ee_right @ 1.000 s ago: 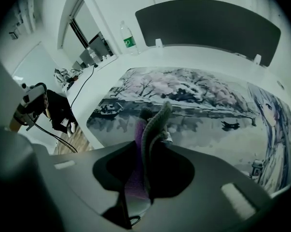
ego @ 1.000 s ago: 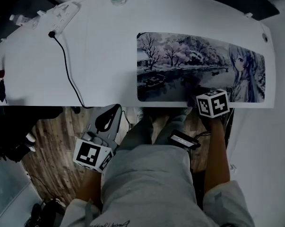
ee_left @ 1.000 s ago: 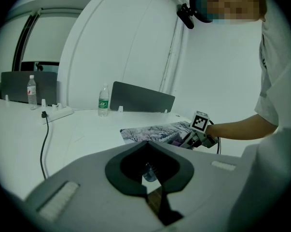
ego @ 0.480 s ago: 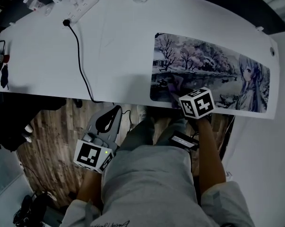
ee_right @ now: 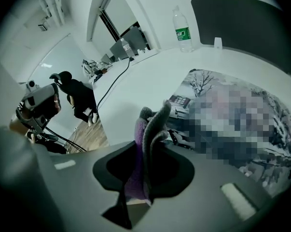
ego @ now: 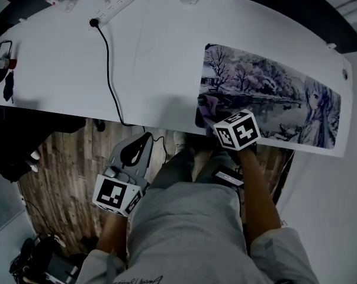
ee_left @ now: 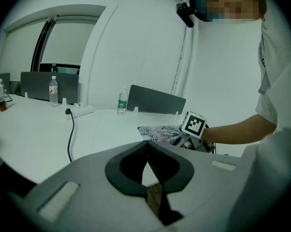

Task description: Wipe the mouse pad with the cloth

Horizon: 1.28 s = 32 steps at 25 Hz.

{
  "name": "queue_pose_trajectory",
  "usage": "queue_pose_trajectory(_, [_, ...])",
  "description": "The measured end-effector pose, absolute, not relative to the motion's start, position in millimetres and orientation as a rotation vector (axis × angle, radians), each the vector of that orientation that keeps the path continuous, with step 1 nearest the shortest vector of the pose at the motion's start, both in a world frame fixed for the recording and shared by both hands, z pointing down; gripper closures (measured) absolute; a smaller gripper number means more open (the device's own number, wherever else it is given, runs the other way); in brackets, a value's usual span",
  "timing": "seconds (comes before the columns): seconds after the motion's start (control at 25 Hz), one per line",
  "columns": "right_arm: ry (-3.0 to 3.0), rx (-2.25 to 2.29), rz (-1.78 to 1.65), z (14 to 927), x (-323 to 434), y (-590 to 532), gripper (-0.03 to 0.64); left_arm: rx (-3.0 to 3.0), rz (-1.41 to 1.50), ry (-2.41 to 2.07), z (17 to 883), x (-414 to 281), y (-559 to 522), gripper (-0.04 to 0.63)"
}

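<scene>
Well, my right gripper [ee_right: 145, 164] has its jaws clamped on the cloth [ee_right: 150, 129], a soft grey and purple wad that pokes up past the tips. It looks light and limp, so I judge it will fold and drag rather than push. The best hold is the one I have: a bunched fold taken deep between the jaws, with enough hanging free to lie flat on the mouse pad [ego: 273, 93]. The pad itself looks thin and flexible, and a hard stroke near its edge might ruck it. From the head view the cloth [ego: 209, 107] sits just ahead of the right gripper [ego: 221, 118], on the pad's near left corner by the front edge of the table [ego: 148, 58]. My left gripper [ee_left: 147, 166] has its jaws together on nothing, low over the floor [ego: 66, 158], well apart from the pad.
</scene>
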State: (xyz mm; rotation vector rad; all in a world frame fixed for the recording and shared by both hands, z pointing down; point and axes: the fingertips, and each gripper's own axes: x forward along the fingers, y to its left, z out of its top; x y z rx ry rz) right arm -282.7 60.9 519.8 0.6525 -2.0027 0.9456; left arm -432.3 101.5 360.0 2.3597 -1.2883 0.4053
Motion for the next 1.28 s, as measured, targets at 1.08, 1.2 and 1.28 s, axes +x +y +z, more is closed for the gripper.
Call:
queue_pose_trajectory(1.08, [-2.290,1.203,0.633,325,-86,74,0.528,2.649,0.369,-1.060,271,-251,59,0.577])
queue_pose_trajectory(1.2, [-2.333,1.244,0.626,305,-74,81,0.529,2.664,0.356,-1.046,262,-235,63,0.577])
queue_pose_trajectory(1.28, [-2.340,1.264,0.602,296,-68,82,0.529,2.665,0.352,-1.041,259,-228,67,0.577])
